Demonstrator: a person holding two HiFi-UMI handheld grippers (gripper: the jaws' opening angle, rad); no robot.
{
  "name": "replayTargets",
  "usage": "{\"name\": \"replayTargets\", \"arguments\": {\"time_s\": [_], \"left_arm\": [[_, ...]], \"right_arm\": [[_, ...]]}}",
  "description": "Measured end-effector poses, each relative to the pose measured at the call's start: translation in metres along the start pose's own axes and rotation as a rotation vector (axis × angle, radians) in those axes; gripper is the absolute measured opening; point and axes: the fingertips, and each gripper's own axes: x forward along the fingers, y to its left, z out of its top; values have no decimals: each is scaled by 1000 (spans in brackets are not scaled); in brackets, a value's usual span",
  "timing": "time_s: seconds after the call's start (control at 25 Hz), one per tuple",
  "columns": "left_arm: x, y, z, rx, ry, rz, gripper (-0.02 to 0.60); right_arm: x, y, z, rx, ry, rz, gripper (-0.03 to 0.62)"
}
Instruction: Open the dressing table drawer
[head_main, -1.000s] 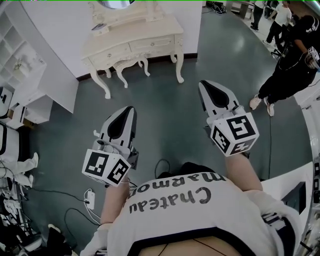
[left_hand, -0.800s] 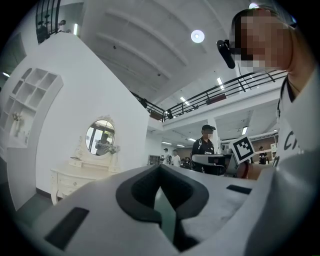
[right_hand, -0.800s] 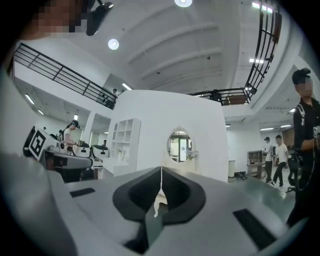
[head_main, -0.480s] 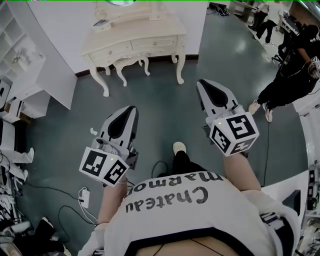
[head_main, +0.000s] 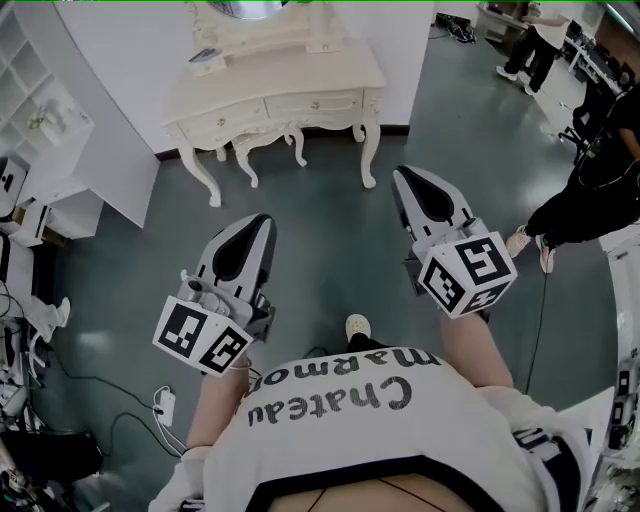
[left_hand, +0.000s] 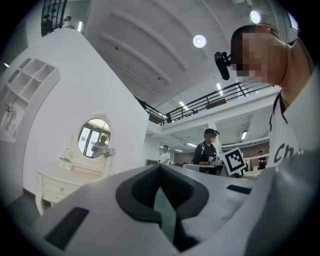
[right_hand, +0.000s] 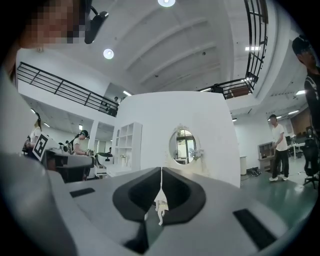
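Observation:
The cream dressing table (head_main: 275, 80) stands against the white wall at the top of the head view, its two front drawers (head_main: 315, 104) closed. Both grippers are held out over the grey-green floor, well short of it. My left gripper (head_main: 262, 220) points at the table with its jaws shut and nothing between them. My right gripper (head_main: 402, 174) is likewise shut and empty. In the left gripper view the table (left_hand: 55, 182) and its oval mirror (left_hand: 94, 137) show at the left, beyond the left gripper (left_hand: 160, 167). In the right gripper view the mirror (right_hand: 184, 146) stands above the right gripper (right_hand: 161, 171).
A white shelf unit (head_main: 40, 120) and low cabinet (head_main: 70, 210) stand at the left. Cables and a power strip (head_main: 163, 405) lie on the floor at lower left. A person in black (head_main: 600, 190) stands at the right, others farther back. My shoe (head_main: 357, 327) shows between the grippers.
The dressing table has come nearer and larger in the head view as both grippers advanced toward it. A shoe has stepped forward between them. The jaws stay shut.

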Motion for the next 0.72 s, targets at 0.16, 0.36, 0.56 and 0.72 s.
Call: {"name": "replayTargets", "arguments": {"time_s": [0.16,0.36,0.56,0.72], "left_arm": [[48,18,-3,9,2,-5,23],[100,37,-9,7,5,-10,23],[141,51,-14,5,1,5,23],[160,61,-10,20,-7,23,23]], "right_arm": [[31,-34,1,-14,-16,11,26],[66,-78,-4,-20,2,17,26],[96,-111,0,-29,-8,43,26],[118,-127,8,-36,-19,65,26]]}}
